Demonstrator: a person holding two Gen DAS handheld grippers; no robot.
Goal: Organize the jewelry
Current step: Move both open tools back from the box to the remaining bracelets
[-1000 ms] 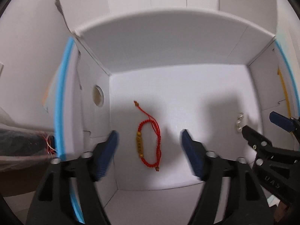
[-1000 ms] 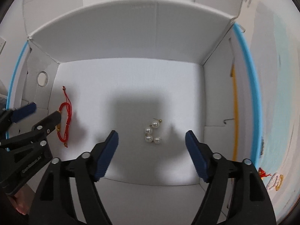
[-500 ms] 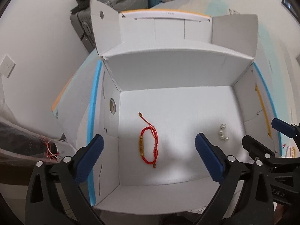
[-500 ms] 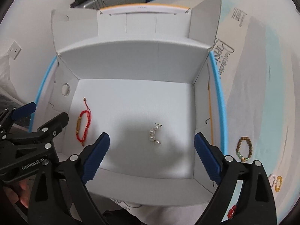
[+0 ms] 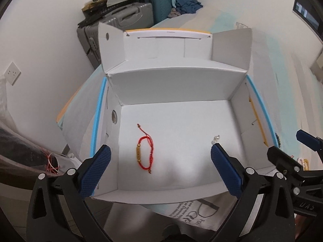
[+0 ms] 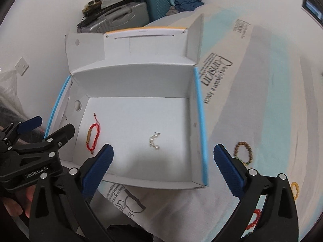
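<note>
Over the box, the left wrist view has the left hand-held gripper [image 5: 160, 169] spread apart and empty, red bracelet [image 5: 145, 149] lying on the white box [image 5: 173, 92] floor near its left wall.

Right wrist view: right hand-held gripper [image 6: 163, 166] also apart, pearl piece [image 6: 153, 141] mid-floor, beaded bracelet [image 6: 243, 152] outside on the surface.

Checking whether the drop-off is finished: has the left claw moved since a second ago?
Yes. The left claw has pulled up and back out of the white box; the red bracelet lying on the floor now looks smaller and farther off.
</note>
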